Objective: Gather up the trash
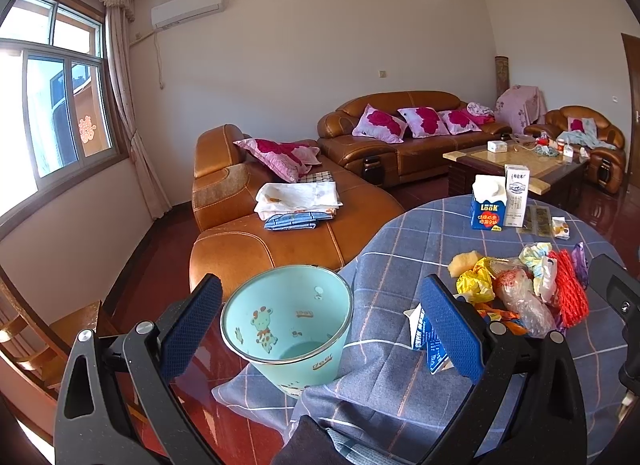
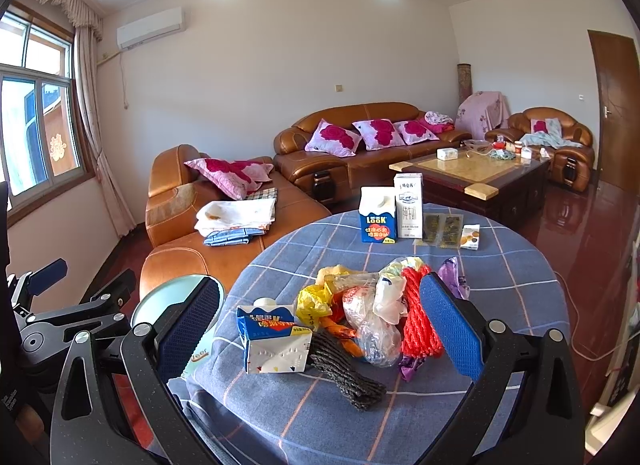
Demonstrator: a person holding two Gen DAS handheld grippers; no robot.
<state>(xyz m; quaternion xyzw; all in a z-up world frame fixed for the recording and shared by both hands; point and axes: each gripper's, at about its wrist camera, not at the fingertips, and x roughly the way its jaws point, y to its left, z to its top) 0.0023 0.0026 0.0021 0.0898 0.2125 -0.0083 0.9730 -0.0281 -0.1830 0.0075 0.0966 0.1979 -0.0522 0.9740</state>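
Observation:
A pale green bin (image 1: 288,325) with a cartoon deer stands at the left edge of the round table; its rim shows in the right wrist view (image 2: 168,297). My left gripper (image 1: 320,329) is open around the bin's width, empty. A trash pile lies on the blue plaid tablecloth (image 2: 500,297): a crushed blue-white carton (image 2: 274,339), a yellow wrapper (image 2: 314,301), clear plastic bags (image 2: 372,325), red netting (image 2: 418,321), a dark knitted piece (image 2: 348,373). My right gripper (image 2: 320,329) is open and empty, with the pile between its fingers.
Two upright cartons (image 2: 390,213), flat sachets (image 2: 444,229) and a small box (image 2: 470,237) stand at the table's far side. Brown leather sofas (image 2: 224,233), a coffee table (image 2: 472,173) and a wooden chair (image 1: 48,341) surround it.

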